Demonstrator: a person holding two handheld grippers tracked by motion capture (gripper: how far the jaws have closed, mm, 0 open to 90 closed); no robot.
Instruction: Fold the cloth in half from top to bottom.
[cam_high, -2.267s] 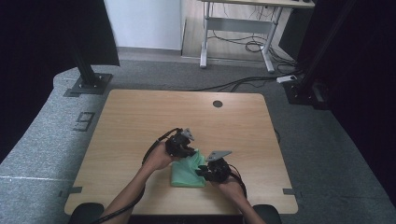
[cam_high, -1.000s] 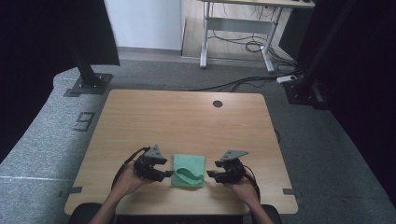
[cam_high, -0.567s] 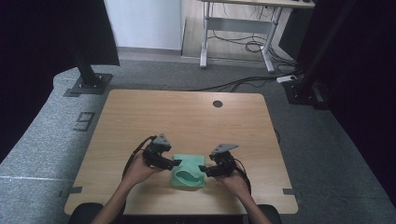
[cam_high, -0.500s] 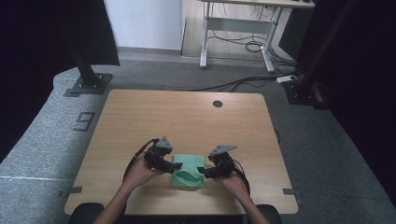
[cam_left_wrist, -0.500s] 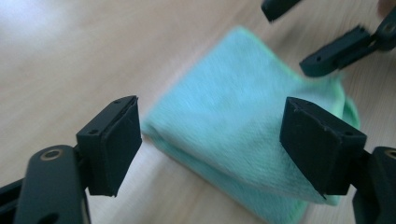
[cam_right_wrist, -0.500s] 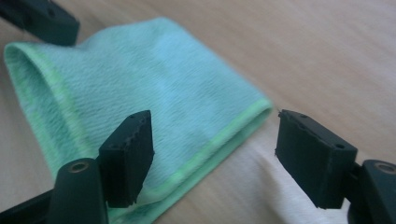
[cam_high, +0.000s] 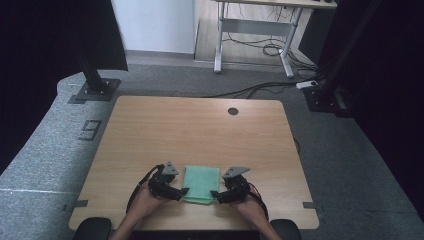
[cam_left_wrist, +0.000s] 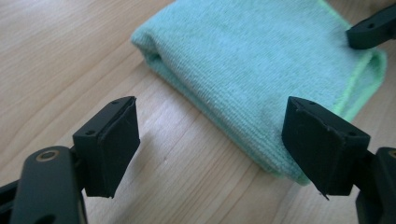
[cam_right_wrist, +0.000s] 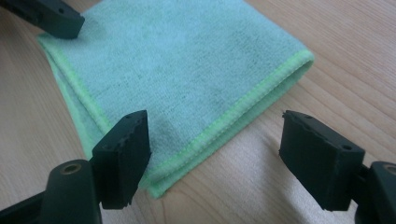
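- While it lies flat near the front edge of the pale wooden tabletop, the folded mint-green microfibre cloth with its brighter green stitched hem is the item being worked: a neat rectangle of several layers, nothing on top of it.
- Left gripper: at the cloth's near left corner. Jaws have just been opening and stand wide apart, gripping nothing. In the left gripper view one pad sits over bare wood beside the cloth, the other at or over the cloth's near corner; whether it touches the fabric cannot be told.
- Right gripper: at the cloth's near right corner. Jaws likewise have just been opening and stand wide, holding nothing. In the right gripper view one pad lies over the cloth's hemmed corner, the other over wood beside it.
- Step in hand, as judged: both grippers have let go, or are lining up, at the two near corners, between one fold and the next handling of the cloth.
- Next move, as judged: if another fold is meant, each gripper must bring its pads down around all layers at its corner, close firmly, then lift both corners together so the stack does not slip apart.
- Tabletop, beyond the cloth: bare wood, with a small dark round cable hole well apart towards the far edge.
- Containers: none on the tabletop around the cloth, so no contents to list.
- Surroundings beyond the tabletop: grey carpet floor, black stand bases, a white-framed desk with cables under it.
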